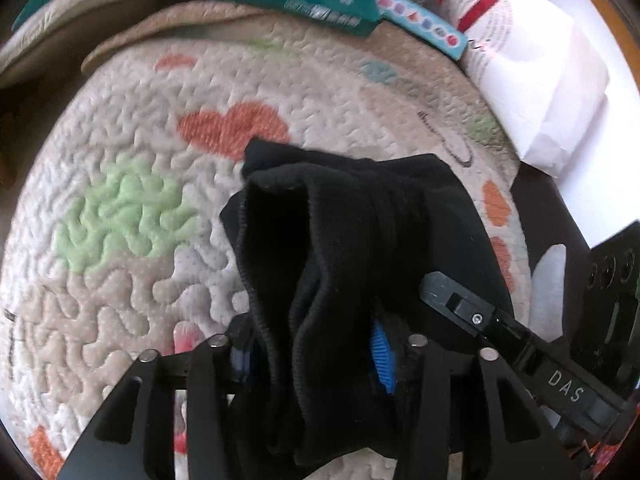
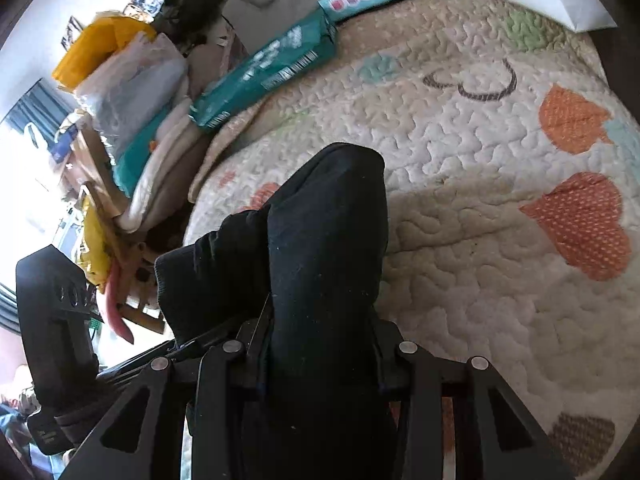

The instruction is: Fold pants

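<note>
Quilt (image 1: 140, 120) with coloured hearts lies under black pants (image 1: 340, 240), boxes (image 2: 264, 76) behind.

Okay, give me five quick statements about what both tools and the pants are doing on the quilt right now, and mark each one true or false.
1. The left tool has bunched black pants between its fingers. True.
2. The right tool is empty. False: black fabric fills the gap between its fingers.
3. The pants lie over a quilt printed with coloured hearts. True.
4. The pants are bright yellow. False: they are black.
5. A teal package sits at the quilt's far edge. True.
</note>
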A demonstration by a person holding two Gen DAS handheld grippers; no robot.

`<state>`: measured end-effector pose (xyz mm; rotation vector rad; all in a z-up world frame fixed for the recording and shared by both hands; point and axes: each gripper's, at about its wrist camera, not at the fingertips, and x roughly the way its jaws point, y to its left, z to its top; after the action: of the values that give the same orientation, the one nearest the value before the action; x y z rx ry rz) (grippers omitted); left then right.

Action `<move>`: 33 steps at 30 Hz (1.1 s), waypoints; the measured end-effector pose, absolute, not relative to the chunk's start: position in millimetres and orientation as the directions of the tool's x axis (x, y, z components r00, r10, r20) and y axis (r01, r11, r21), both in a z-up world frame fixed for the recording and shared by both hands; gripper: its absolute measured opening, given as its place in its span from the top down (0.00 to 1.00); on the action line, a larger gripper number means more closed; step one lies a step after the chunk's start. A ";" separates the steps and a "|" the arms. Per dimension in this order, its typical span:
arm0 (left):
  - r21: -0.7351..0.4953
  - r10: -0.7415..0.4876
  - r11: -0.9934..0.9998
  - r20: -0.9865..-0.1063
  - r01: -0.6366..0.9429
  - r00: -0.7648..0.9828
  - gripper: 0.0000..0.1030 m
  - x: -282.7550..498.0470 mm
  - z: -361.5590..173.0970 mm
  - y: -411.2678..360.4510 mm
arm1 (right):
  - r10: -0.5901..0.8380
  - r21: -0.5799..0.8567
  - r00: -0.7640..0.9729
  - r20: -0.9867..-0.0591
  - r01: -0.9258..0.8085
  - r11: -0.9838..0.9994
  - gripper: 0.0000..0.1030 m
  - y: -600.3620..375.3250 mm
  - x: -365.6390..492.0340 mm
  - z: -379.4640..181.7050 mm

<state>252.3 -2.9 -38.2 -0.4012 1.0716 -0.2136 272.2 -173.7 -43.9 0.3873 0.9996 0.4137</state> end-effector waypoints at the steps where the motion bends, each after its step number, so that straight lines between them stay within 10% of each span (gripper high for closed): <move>1: -0.444 -0.379 0.895 -0.803 -0.036 0.460 0.43 251.5 -45.3 2.8 | 0.496 0.490 0.473 -0.728 -0.146 0.859 0.56 -175.3 272.2 -49.8; 6: -0.556 -0.481 0.830 -0.754 -0.046 0.447 0.38 237.8 -48.4 30.7 | 0.469 0.492 0.478 -0.743 -0.085 0.867 0.26 -200.4 263.8 -63.0; 19: -0.249 -0.133 0.947 -0.879 -0.205 0.457 0.35 270.0 -30.6 34.1 | 0.295 0.280 0.558 -0.776 -0.115 0.953 0.25 -194.2 260.6 -29.9; 33: -0.267 -0.094 0.922 -0.856 -0.280 0.508 0.32 173.4 15.4 81.4 | 0.323 0.347 0.608 -0.725 -0.082 0.934 0.23 -220.8 198.2 23.0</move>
<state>173.4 81.4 15.4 -0.4000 1.0390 0.1158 198.2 -220.8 23.0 0.2928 0.8893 0.2382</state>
